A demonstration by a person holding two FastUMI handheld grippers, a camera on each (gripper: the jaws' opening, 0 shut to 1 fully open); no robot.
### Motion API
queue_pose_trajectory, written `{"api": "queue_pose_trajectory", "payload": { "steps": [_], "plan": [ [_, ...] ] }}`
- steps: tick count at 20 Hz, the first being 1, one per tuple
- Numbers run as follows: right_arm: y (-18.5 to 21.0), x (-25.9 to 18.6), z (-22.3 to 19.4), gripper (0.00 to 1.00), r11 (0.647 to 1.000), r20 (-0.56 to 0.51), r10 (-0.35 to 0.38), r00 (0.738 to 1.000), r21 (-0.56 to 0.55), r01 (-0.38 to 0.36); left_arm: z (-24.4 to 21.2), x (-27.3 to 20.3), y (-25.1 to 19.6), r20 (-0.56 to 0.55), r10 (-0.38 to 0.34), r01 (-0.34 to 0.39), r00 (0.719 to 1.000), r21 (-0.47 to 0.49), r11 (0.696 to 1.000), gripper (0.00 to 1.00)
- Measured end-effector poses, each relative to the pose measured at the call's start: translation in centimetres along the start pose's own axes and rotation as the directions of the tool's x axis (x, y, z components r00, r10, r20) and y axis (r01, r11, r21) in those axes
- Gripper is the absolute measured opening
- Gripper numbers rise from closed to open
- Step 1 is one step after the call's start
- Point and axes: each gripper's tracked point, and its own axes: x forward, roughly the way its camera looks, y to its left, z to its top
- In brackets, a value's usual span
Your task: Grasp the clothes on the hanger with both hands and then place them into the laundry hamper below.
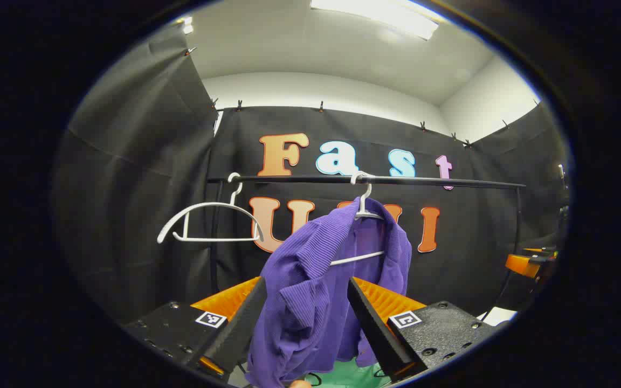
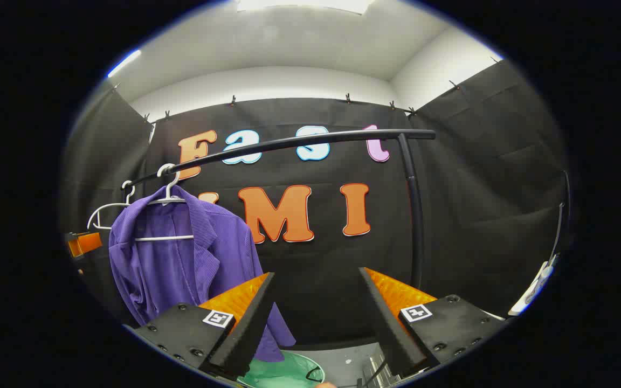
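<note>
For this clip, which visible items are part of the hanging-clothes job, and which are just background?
Part of the job:
- purple ribbed jacket on a white hanger
- green laundry hamper below
- left tongs, open
- right tongs, open

Background:
- empty white hanger
- black clothes rail

Shirt (image 1: 310,291) hangs on rail (image 1: 397,180), right of bare hanger (image 1: 208,221), above hamper (image 2: 283,372)

Left tongs (image 1: 306,323) and right tongs (image 2: 316,318): black screwed mounting plates, square coded markers, wedge-shaped fingers.
</note>
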Motion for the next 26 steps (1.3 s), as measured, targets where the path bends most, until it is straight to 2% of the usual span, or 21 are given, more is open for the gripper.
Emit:
{"api": "queue_pose_trajectory", "payload": {
  "steps": [2, 3, 4, 5, 6, 8, 10, 11, 12, 15, 21, 22, 23, 25, 26],
  "plan": [
    [-0.2, 0.0, 0.3, 0.88, 1.0, 0.004, -0.002, 1.0, -0.006, 0.002, 0.0, 0.4, 0.2, -0.046, -0.024, 0.021, 0.999, -0.054, 0.998, 0.92],
    [-0.6, 0.2, 0.2, 0.88, 1.0, 0.003, -0.005, 1.0, -0.007, 0.005, 1.0, 0.3, 0.3, -0.039, -0.036, 0.031, 0.999, -0.106, 0.994, 0.95],
    [-0.7, 0.2, 0.0, 0.88, 1.0, 0.002, -0.006, 1.0, -0.005, 0.006, 2.1, 0.3, 1.1, -0.023, -0.028, 0.025, 0.999, -0.143, 0.989, 0.92],
    [-0.8, 0.2, -0.1, 0.88, 1.0, 0.001, -0.006, 1.0, -0.004, 0.006, 3.1, 0.2, 1.8, -0.01, -0.017, 0.016, 1.0, -0.153, 0.988, 0.95],
    [-0.6, 0.2, -0.3, 0.89, 1.0, 0.0, -0.007, 1.0, -0.008, 0.007, 3.6, -0.3, 2.3, 0.003, -0.01, 0.01, 1.0, -0.138, 0.99, 0.99],
    [-0.3, 0.4, -0.8, 0.89, 1.0, -0.014, 0.002, 1.0, -0.019, -0.003, 4.0, -0.8, 2.7, 0.019, 0.004, -0.003, 1.0, -0.078, 0.997, 0.92],
    [0.4, 0.3, -1.0, 0.89, 1.0, -0.026, 0.021, 0.999, -0.018, -0.022, 3.8, -1.2, 2.5, 0.024, 0.002, 0.0, 1.0, -0.058, 0.998, 0.95],
    [0.5, 0.3, -0.8, 0.97, 1.0, -0.023, 0.024, 0.999, -0.017, -0.024, 3.5, -1.4, 2.0, 0.019, -0.011, 0.012, 1.0, -0.058, 0.998, 0.95],
    [0.5, 0.2, -0.7, 0.98, 1.0, -0.018, 0.023, 1.0, -0.019, -0.023, 3.2, -1.6, 1.6, 0.012, -0.025, 0.025, 1.0, -0.058, 0.998, 0.95],
    [0.9, 0.3, -0.6, 0.98, 0.999, -0.014, 0.029, 0.999, -0.019, -0.029, 2.8, -1.9, 0.8, -0.003, -0.055, 0.055, 0.998, -0.057, 0.997, 0.95],
    [1.8, 0.6, -1.2, 0.97, 0.998, -0.01, 0.059, 0.998, 0.002, -0.059, 1.1, -2.0, 0.4, -0.02, -0.027, 0.026, 0.999, -0.016, 1.0, 0.95],
    [2.2, 0.8, -1.4, 0.89, 0.998, -0.009, 0.068, 0.998, 0.006, -0.068, 0.7, -2.0, 0.3, -0.026, -0.022, 0.021, 0.999, -0.012, 1.0, 0.95],
    [2.7, 1.0, -1.6, 0.97, 0.997, -0.008, 0.081, 0.997, 0.008, -0.081, 0.2, -2.0, 0.2, -0.032, -0.015, 0.015, 0.999, -0.008, 1.0, 0.95],
    [4.2, 1.4, -2.1, 0.97, 0.994, -0.004, 0.11, 0.994, 0.003, -0.11, -0.5, -2.1, 0.0, -0.032, 0.0, 0.0, 0.999, 0.004, 1.0, 0.95],
    [5.2, 1.7, -2.3, 0.97, 0.991, 0.0, 0.131, 0.991, 0.002, -0.131, -1.1, -2.0, -0.3, -0.036, 0.004, -0.003, 0.999, 0.018, 1.0, 0.99]
  ]
}}
